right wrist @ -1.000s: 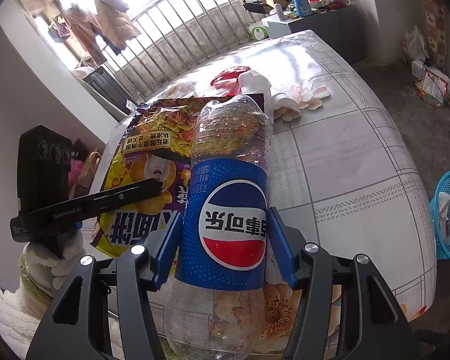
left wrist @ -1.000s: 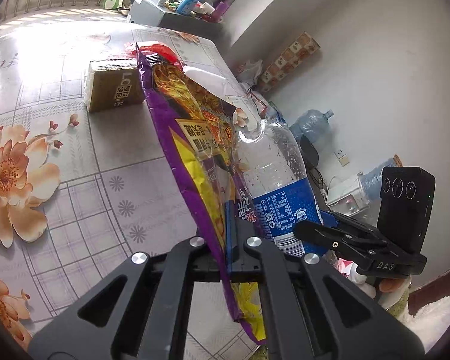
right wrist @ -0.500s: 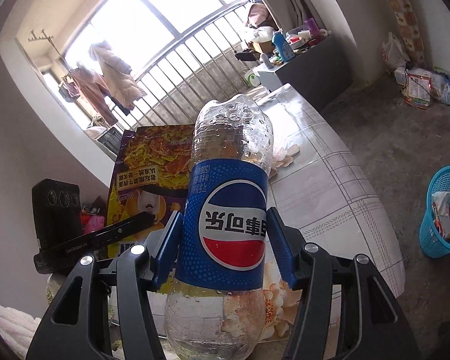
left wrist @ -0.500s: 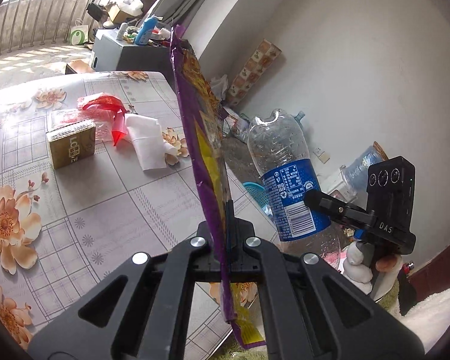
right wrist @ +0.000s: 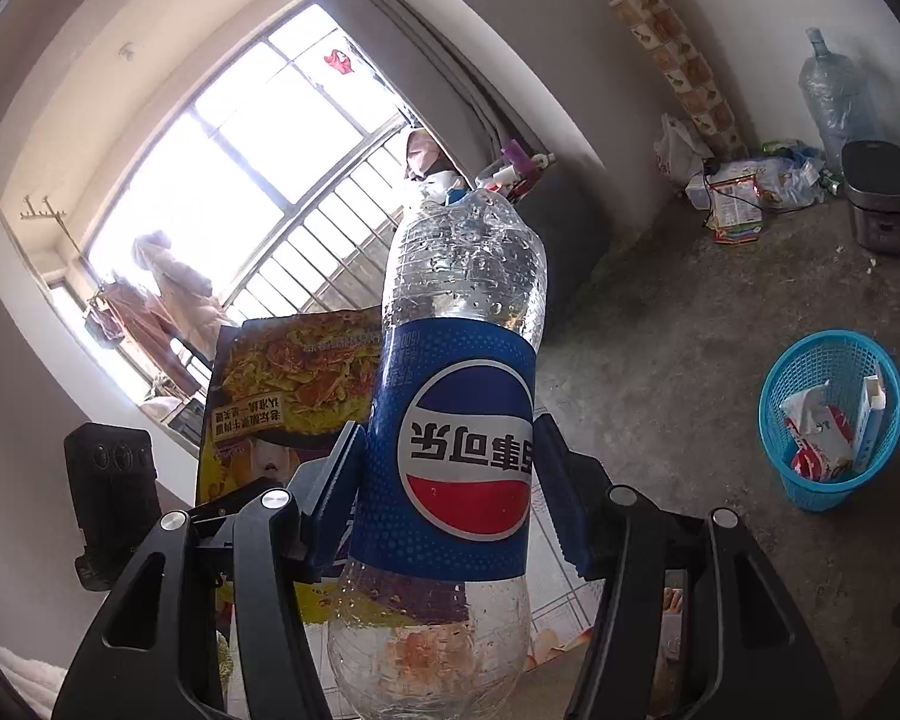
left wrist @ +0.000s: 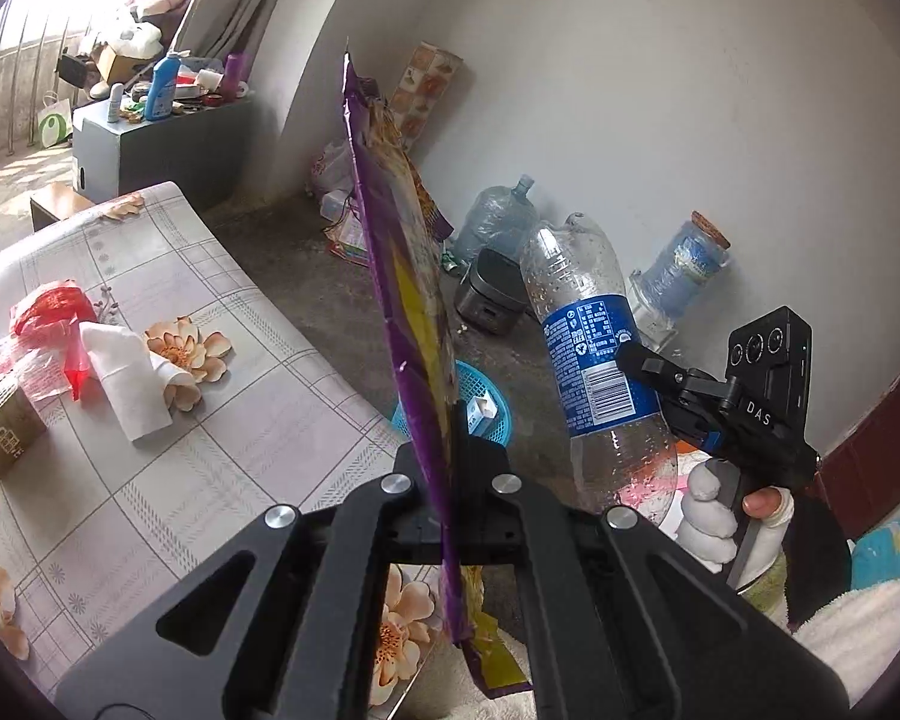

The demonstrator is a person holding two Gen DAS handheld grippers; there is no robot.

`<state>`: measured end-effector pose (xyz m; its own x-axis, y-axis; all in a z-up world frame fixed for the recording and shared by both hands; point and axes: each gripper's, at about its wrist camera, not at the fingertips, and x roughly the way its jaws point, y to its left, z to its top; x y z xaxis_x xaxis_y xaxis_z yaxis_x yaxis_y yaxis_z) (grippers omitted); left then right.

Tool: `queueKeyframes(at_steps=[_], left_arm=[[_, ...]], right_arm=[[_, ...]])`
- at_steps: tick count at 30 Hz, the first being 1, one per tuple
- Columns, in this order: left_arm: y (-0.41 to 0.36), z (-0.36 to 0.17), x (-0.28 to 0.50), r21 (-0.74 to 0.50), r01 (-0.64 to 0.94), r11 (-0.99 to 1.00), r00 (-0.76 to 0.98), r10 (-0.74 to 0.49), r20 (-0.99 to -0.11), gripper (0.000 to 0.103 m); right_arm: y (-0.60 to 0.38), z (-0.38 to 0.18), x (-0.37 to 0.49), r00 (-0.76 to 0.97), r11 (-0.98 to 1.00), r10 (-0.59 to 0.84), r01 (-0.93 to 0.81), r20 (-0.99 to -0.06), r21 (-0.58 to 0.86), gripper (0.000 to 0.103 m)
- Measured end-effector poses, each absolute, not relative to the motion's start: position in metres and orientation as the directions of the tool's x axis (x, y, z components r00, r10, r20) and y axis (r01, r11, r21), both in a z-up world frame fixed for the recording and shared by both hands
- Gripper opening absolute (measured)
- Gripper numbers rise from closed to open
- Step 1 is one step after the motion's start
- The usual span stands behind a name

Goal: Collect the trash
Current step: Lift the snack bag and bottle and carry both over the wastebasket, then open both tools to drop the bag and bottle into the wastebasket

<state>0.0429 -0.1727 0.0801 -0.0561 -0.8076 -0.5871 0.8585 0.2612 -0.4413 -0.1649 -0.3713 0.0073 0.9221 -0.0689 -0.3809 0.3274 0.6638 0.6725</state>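
You've swung both loads off the floral worktop (left wrist: pixel 168 480) toward the blue mesh basket (right wrist: pixel 831 420), now low and right of your right hand-held gripper (right wrist: pixel 450 501), nearer it. That one clamps the upright clear Pepsi bottle (right wrist: pixel 459 420); your left hand-held gripper (left wrist: pixel 447 468) pinches the purple snack bag (left wrist: pixel 402 276) edge-on.

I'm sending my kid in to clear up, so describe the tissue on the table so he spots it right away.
On the floral tablecloth, find the peach flower print near the edge. The crumpled white tissue lies against it, beside the red plastic wrapper. It is the only plain white thing there; the small box nearby is brown.
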Motion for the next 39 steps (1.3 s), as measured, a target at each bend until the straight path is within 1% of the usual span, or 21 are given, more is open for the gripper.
queueKeyframes(at_steps=[5,8,13,17,19,20,21,22,23,24,27,30,34,39], left_arm=[[-0.268,0.061,0.032,-0.457,0.87,0.185,-0.185,-0.737,-0.65,0.0],[-0.334,0.035,0.027,-0.449,0.88,0.155,-0.241,-0.668,-0.704,0.0],[-0.441,-0.021,0.017,-0.411,0.902,0.129,-0.28,-0.548,-0.788,0.0],[-0.514,-0.076,0.011,-0.388,0.91,0.145,-0.289,-0.447,-0.846,0.0],[-0.544,-0.103,0.013,-0.388,0.908,0.156,-0.296,-0.416,-0.86,0.001],[-0.559,-0.116,0.014,-0.391,0.906,0.165,-0.302,-0.398,-0.867,0.004],[-0.572,-0.13,0.016,-0.388,0.904,0.178,-0.3,-0.379,-0.875,0.017],[-0.586,-0.145,0.016,-0.373,0.907,0.194,-0.287,-0.363,-0.887,0.043],[-0.598,-0.159,0.017,-0.349,0.913,0.211,-0.261,-0.354,-0.898,0.053],[-0.607,-0.17,0.018,-0.319,0.919,0.233,-0.226,-0.35,-0.909,0.059],[-0.622,-0.19,0.024,-0.265,0.92,0.29,-0.165,-0.328,-0.93,0.059],[-0.617,-0.187,0.026,-0.276,0.916,0.292,-0.167,-0.35,-0.922,0.059],[-0.602,-0.164,0.026,-0.251,0.935,0.252,-0.138,-0.393,-0.909,0.059],[-0.575,-0.109,0.029,-0.257,0.936,0.242,-0.114,-0.482,-0.869,0.061]], right_arm=[[-0.421,-0.019,-0.198,0.875,0.554,-0.219,0.475,-0.431,0.684,0.056],[-0.456,-0.045,-0.209,0.842,0.475,-0.261,0.537,-0.472,0.697,0.056],[-0.512,-0.095,-0.206,0.786,0.374,-0.255,0.617,-0.563,0.692,0.056],[-0.56,-0.139,-0.197,0.755,0.306,-0.204,0.654,-0.623,0.692,0.057],[-0.586,-0.161,-0.192,0.739,0.276,-0.179,0.672,-0.65,0.687,0.058],[-0.601,-0.174,-0.19,0.733,0.261,-0.163,0.678,-0.661,0.687,0.059],[-0.615,-0.189,-0.185,0.725,0.249,-0.145,0.686,-0.674,0.684,0.059],[-0.629,-0.205,-0.18,0.708,0.232,-0.132,0.702,-0.694,0.673,0.06],[-0.642,-0.224,-0.175,0.686,0.209,-0.124,0.724,-0.717,0.657,0.061],[-0.654,-0.243,-0.171,0.663,0.187,-0.118,0.746,-0.739,0.639,0.066],[-0.676,-0.287,-0.165,0.576,0.143,-0.132,0.817,-0.807,0.559,0.066],[-0.678,-0.302,-0.168,0.567,0.139,-0.158,0.823,-0.809,0.55,0.066],[-0.668,-0.301,-0.181,0.588,0.123,-0.188,0.809,-0.787,0.575,0.066],[-0.651,-0.279,-0.197,0.599,0.092,-0.243,0.797,-0.763,0.597,0.066]])
